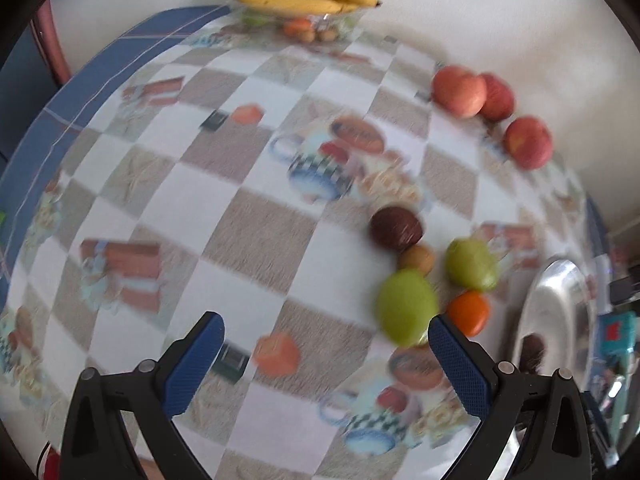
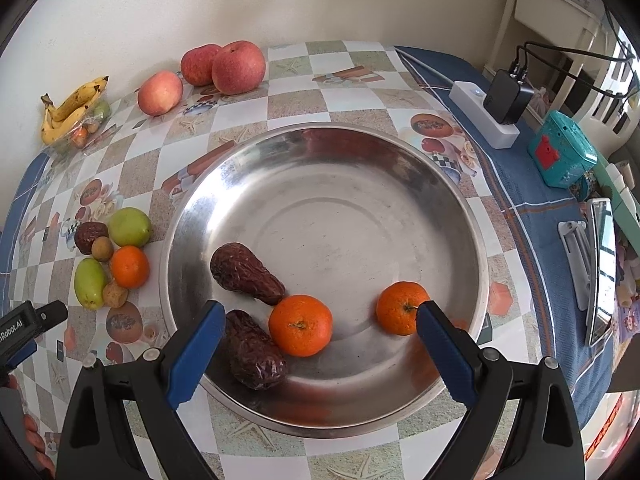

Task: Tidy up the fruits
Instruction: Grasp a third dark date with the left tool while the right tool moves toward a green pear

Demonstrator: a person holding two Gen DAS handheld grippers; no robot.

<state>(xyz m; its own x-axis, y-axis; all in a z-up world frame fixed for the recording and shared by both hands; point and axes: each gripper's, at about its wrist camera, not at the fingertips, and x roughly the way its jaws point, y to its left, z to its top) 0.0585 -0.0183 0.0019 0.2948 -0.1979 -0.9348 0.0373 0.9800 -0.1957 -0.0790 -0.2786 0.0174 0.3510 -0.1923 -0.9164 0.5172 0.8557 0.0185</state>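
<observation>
White letters reading "nRobot.AI", cut off at the edge, are being shown on the black gripper body (image 2: 18,326) at left.

Plain pale wall (image 2: 320,0) at the far side, table with a checked picture cloth (image 2: 304,92) over a blue cloth (image 2: 532,208), cream wooden shelf (image 2: 556,12) far right, soft daylight, pink chair back (image 1: 52,48) far left

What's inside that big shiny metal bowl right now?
The metal bowl holds two oranges, one near the middle and one to the right, plus two wrinkled dark dates. The right hand-held gripper covers part of the lower date and near rim.
</observation>
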